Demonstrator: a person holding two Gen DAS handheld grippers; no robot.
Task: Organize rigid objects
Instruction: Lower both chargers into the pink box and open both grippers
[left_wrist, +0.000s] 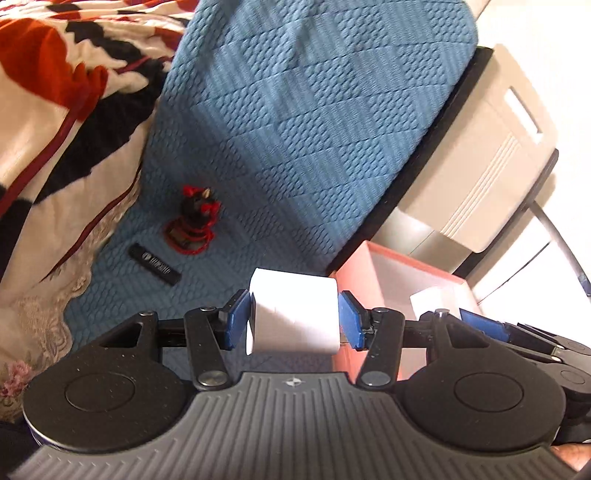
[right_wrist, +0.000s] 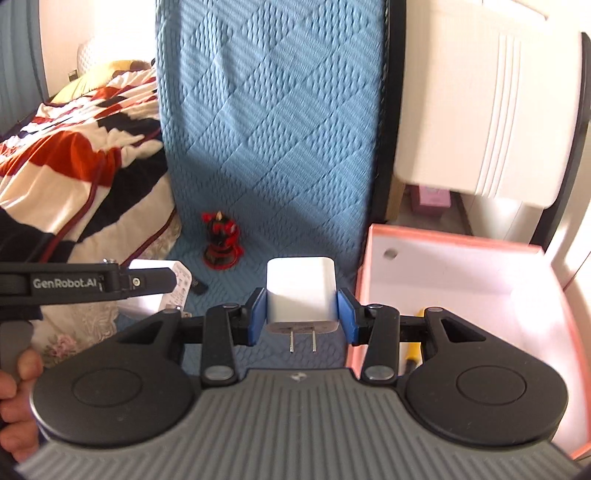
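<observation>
Above the quilted blue mattress cover, the right gripper clamped a smooth white plug charger; the left gripper clamped a white rounded block.

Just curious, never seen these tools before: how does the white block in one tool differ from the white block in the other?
The left tool holds a plain white charger block, no prongs showing; the right tool holds a white plug adapter with two metal prongs facing the camera. The left block looks wider. Both are clamped between blue pads, near the pink box.

Bright daylight overexposes the right side; fisheye edges bend, slightly blurred.
</observation>
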